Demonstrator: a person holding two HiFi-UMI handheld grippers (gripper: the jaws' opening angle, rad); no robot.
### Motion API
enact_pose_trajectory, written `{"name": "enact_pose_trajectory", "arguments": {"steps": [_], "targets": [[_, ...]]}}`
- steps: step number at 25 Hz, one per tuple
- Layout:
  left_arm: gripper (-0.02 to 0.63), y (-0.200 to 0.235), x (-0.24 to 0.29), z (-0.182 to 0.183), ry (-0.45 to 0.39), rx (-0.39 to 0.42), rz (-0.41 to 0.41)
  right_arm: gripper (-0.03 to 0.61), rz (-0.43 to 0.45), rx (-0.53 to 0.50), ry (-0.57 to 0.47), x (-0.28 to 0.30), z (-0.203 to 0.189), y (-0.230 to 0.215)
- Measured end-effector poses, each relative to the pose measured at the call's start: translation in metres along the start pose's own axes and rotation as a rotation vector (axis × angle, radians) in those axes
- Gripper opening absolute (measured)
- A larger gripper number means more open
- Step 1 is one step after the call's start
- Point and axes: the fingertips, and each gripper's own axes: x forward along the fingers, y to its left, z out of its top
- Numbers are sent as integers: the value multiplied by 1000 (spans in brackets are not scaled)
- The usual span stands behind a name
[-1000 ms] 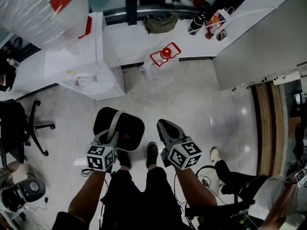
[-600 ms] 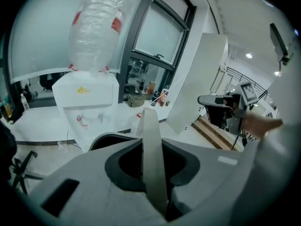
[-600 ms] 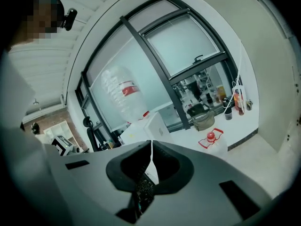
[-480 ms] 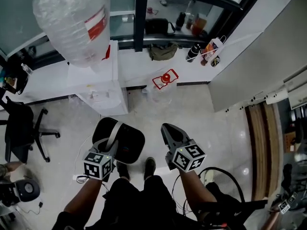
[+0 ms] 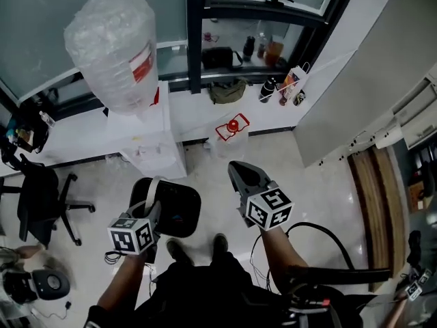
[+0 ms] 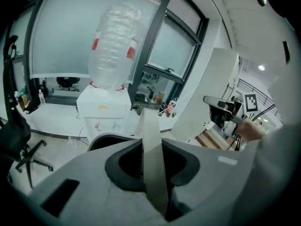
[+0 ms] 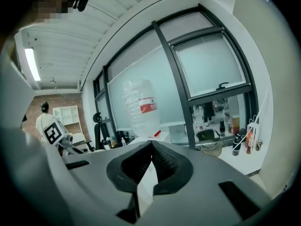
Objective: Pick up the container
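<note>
The container (image 5: 171, 209) is a black tub with a grey strap handle (image 5: 151, 191). It hangs over the floor in front of the person's legs in the head view. My left gripper (image 5: 149, 212) is shut on that handle. In the left gripper view the grey strap (image 6: 153, 164) runs up between the jaws, and the tub's dark rim (image 6: 101, 139) shows just beyond. My right gripper (image 5: 236, 171) is held beside the tub to the right, apart from it. Its jaws meet with nothing between them, as the right gripper view (image 7: 151, 144) shows.
A white water dispenser (image 5: 156, 142) carries a large plastic-wrapped bottle (image 5: 115, 46) ahead on the left. A clear bag with a red cap (image 5: 232, 126) lies on the floor below the windowsill (image 5: 205, 111). An office chair (image 5: 37, 197) stands left, a white partition (image 5: 362, 80) right, and a black cable (image 5: 324, 229) on the floor.
The head view has tilted up toward the window, bringing the whole bottle into sight. The container stays hanging from the left gripper. The right gripper sits slightly farther forward.
</note>
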Motion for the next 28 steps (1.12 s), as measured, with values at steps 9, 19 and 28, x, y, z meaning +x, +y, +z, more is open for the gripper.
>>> {"name": "enact_pose_trajectory", "arguments": {"steps": [9,19,28], "targets": [[74,-3,-40,24,-71,7,-7,9,-11,72,-70,-10,40,18],[74,-6,-62,11,-51,26,6,8,-3,49,-64,-14,37,34],[74,-4,-57,1,-58,9,-13,8,-2,46,-69,-13,37,44]]}}
